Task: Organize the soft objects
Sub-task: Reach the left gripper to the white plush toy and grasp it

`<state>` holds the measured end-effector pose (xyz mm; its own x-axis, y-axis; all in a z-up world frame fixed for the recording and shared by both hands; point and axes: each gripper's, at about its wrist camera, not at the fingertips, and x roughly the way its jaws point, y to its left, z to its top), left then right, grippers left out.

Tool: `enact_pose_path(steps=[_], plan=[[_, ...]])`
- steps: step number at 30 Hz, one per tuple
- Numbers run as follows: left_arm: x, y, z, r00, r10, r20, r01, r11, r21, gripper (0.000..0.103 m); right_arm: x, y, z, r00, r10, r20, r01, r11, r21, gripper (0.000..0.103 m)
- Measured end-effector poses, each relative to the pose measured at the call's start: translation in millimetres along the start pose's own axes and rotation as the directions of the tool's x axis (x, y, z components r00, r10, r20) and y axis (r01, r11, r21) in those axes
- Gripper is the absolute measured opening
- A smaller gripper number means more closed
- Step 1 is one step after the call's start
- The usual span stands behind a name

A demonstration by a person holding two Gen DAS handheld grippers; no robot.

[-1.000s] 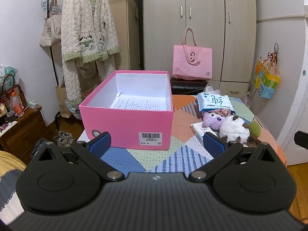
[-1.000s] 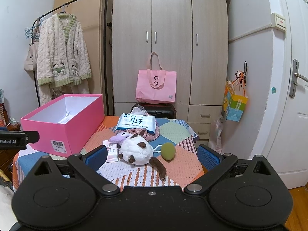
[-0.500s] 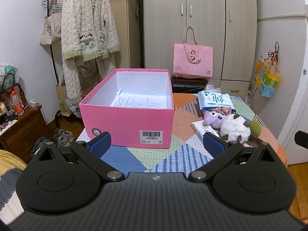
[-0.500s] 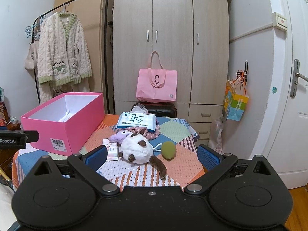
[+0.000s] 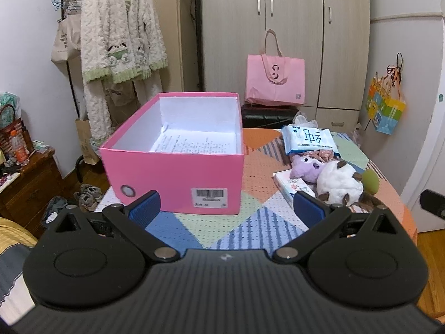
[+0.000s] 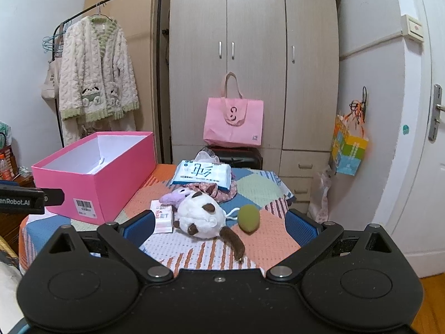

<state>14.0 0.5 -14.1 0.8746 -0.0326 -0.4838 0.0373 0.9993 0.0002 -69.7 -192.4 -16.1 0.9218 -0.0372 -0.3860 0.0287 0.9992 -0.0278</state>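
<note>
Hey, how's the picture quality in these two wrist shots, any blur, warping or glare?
Left wrist view: sharp on the pink box, with fisheye bending the wardrobe edges. Right wrist view: soft, even indoor light, no harsh glare, the door curving strongly at the rim, and dark corners from the lens circle.

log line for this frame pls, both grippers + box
left gripper: open, empty | right gripper: open, empty | pink box: open, paper sheet only | white plush, purple plush, green sponge: on table

Home bedroom — wardrobe point(image 6: 254, 61), fluffy robe point(image 6: 96, 69) on clothes rack, quilt-covered table point(image 5: 250, 222), bedside cabinet point(image 5: 27, 183)
</note>
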Motion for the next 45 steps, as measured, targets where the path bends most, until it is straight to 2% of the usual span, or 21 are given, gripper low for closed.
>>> enact_pose_path(steps=[3,7,11,14,20,24,28,31,33,35,36,38,45], plan=[[12.5,-5.3,2.6,0.999,-0.046,0.001,0.046,0.999,-0.008,0.103,13.5,-2.4,-4.2,1.0,0.005,0.012,-0.005,1.0,-0.012,0.101],[31.9,-19.6,5.1,0.993,-0.115,0.002,0.115,0.993,0.01,0.103,36.2,-10.1,-14.7,0.997,0.067,0.039,-0.067,0.998,-0.02,0.101],[53.0,-43.1,10.4,0.977,-0.212,-0.001,0.212,0.976,0.059,0.103,61.7,-13.1,-22.4,0.988,0.147,0.044,-0.145,0.988,-0.056,0.101],[69.1,-61.9,15.1,0.964,-0.264,-0.012,0.264,0.96,0.091,0.103,83.9,-11.7,-25.3,0.982,0.186,0.019,-0.184,0.979,-0.086,0.098],[102.5,-91.1,19.5,0.921,-0.381,-0.08,0.389,0.911,0.136,0.1,125.5,-12.4,-31.9,0.967,0.246,-0.068,-0.253,0.962,-0.107,0.091],[125.4,-102.3,20.8,0.896,-0.427,-0.123,0.442,0.884,0.153,0.099,145.5,-15.9,-37.1,0.959,0.263,-0.103,-0.275,0.953,-0.126,0.089],[147.6,-106.0,23.9,0.858,-0.488,-0.159,0.507,0.854,0.116,0.098,162.1,-17.6,-39.2,0.953,0.27,-0.134,-0.287,0.948,-0.134,0.087],[163.7,-108.0,25.1,0.846,-0.502,-0.181,0.522,0.848,0.088,0.098,174.6,-18.7,-38.3,0.941,0.294,-0.165,-0.316,0.941,-0.121,0.087],[174.4,-111.5,23.3,0.841,-0.501,-0.204,0.526,0.846,0.092,0.088,181.5,-17.6,-38.8,0.938,0.296,-0.179,-0.32,0.94,-0.122,0.087],[182.1,-113.7,20.0,0.834,-0.497,-0.238,0.529,0.844,0.091,0.08,187.6,-17.2,-39.8,0.936,0.294,-0.195,-0.32,0.94,-0.118,0.081],[186.5,-114.0,17.9,0.827,-0.5,-0.257,0.535,0.841,0.083,0.079,190.5,-17.2,-40.4,0.933,0.297,-0.202,-0.323,0.94,-0.113,0.075],[189.8,-114.2,15.0,0.808,-0.519,-0.279,0.554,0.831,0.056,0.077,193.3,-18.1,-40.8,0.93,0.309,-0.2,-0.334,0.937,-0.102,0.074],[182.6,-117.9,9.4,0.829,-0.494,-0.261,0.532,0.841,0.097,0.075,192.6,-17.2,-43.0,0.932,0.319,-0.173,-0.337,0.937,-0.088,0.067]])
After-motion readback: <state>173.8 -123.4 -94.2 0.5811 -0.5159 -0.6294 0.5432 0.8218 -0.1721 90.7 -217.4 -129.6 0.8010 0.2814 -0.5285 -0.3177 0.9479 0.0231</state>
